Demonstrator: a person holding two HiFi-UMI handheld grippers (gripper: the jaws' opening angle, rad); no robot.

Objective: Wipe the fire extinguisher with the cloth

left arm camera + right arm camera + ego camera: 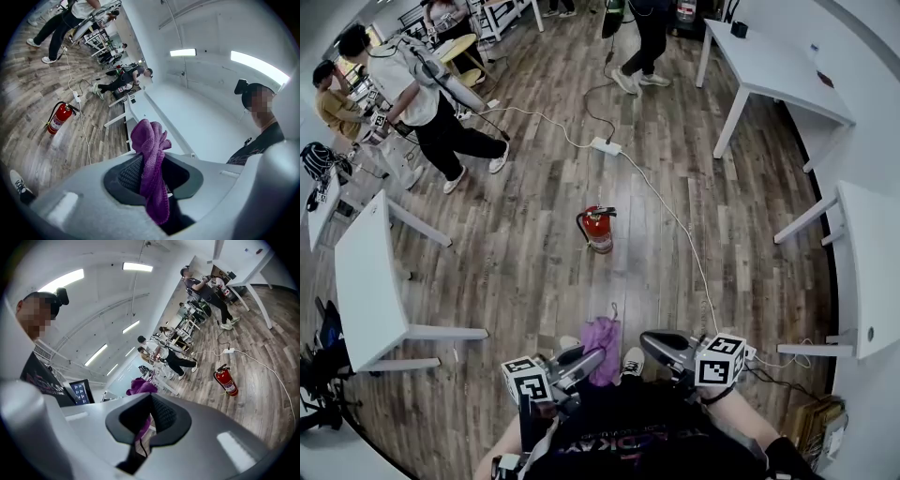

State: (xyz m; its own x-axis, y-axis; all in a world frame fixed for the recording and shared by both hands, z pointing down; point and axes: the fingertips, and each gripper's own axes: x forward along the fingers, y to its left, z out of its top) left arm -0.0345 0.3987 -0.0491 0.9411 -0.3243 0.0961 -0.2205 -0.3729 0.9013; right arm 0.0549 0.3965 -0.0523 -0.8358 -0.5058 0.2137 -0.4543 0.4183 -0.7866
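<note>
Left gripper (149, 174): pressed onto the cloth (151, 140) – the purple fabric is pinched between the pads, with a bunch standing above the jaws and a tail hanging below.
Right gripper (151, 417): jaws are pressed together with nothing seen gripped; the purple seen past them is judged to be the cloth held by the other gripper.
Fire extinguisher (598, 230): it stands upright on the wooden floor (525, 281), well apart from both grippers and ahead of them, with its black handle (606, 212) on top.
Cable (675, 220): a white lead is laid across the floor just beside the extinguisher, on its right in the head view.
Step in hand: the approach, by judgement; no wiping contact has been made yet.
Carrying the cloth: the pinch should be kept firm so that the fabric is not dropped on the way, and the hanging tail kept clear of the feet.
Reaching the cylinder: both grippers are held nearly level and high, so they need to be brought well down and forward – the cable is best avoided.
Wiping well: the loose bunch of fabric, not the hard jaw tips, should be laid on the red body and drawn along it with light pressure.
Steadying: the free gripper could be rested against the handle, since an upright cylinder may be tipped by a sideways push.
</note>
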